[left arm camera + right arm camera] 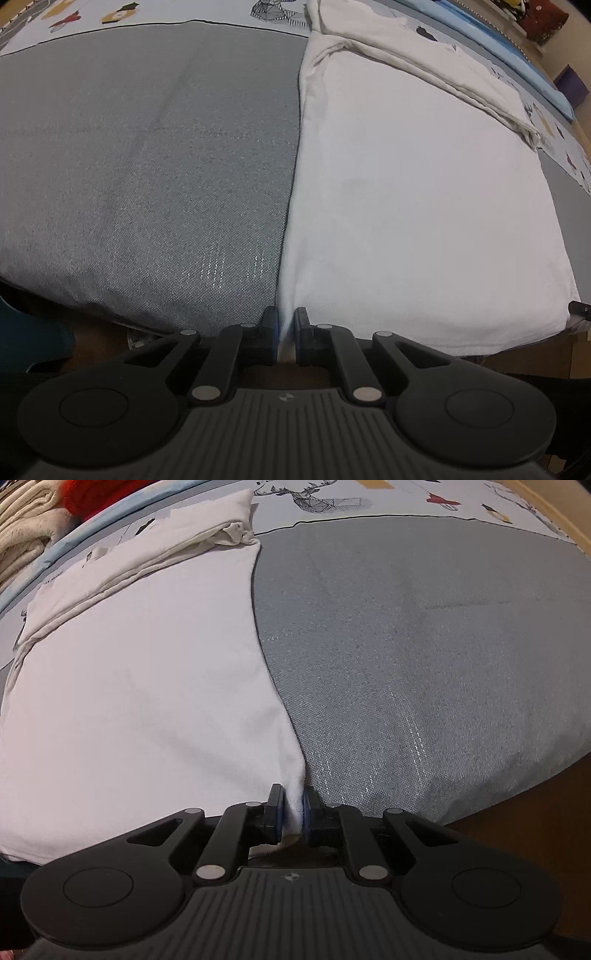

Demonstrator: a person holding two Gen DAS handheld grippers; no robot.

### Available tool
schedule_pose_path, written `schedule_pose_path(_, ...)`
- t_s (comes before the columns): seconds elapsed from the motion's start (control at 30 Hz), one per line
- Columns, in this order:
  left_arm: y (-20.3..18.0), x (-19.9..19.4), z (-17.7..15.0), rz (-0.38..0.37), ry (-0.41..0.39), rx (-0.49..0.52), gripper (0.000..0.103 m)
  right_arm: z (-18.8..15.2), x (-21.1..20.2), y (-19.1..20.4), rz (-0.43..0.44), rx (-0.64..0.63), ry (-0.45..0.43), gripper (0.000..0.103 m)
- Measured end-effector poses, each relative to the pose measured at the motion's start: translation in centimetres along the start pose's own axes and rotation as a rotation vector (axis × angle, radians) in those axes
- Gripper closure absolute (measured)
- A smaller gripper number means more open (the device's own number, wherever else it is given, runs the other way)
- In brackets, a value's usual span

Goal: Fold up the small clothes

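Observation:
A white garment [417, 206] lies flat on a grey mat [147, 166], its sleeves folded in along the far edge. My left gripper [285, 334] is shut on the garment's near left corner at the mat's front edge. In the right wrist view the same white garment [140, 686] fills the left half. My right gripper [293, 814] is shut on its near right corner, with white cloth bunched between the blue pads.
The grey mat [424, 646] rests on a patterned sheet [332, 498] with animal prints. A blue strip [517, 55] runs along the far side. Folded cream and red textiles [33, 520] are stacked at the far left. The brown floor [524, 830] lies beyond the mat's front edge.

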State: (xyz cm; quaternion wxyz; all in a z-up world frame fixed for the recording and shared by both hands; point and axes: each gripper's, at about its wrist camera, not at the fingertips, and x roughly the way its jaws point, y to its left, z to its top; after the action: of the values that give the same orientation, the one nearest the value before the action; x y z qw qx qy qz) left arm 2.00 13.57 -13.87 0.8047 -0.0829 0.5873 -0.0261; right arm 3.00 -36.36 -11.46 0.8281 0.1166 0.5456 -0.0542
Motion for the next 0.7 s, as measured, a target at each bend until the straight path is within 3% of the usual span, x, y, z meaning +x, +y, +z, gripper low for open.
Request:
schedule_pose_path(0.23, -1.1, -3.2, 0.8, -0.018, -0.081, 0.064, 0.098, 0.0, -2.6, -0.1, 0.063, 0.025, -0.084, 0.097)
schedule_pose_path(0.47, -1.0, -12.4, 2.1, -0.109, -0.243, 0.173, 0.098, 1.5, -10.0, -0.2, 0.187, 0.003, -0.269, 0.098)
schedule_pose_path(0.7, 0.6, -22.4, -0.6, -0.236, -0.324, 0.277, 0.099, -0.2, -18.3, -2.4, 0.379, -0.029, -0.361, 0.098)
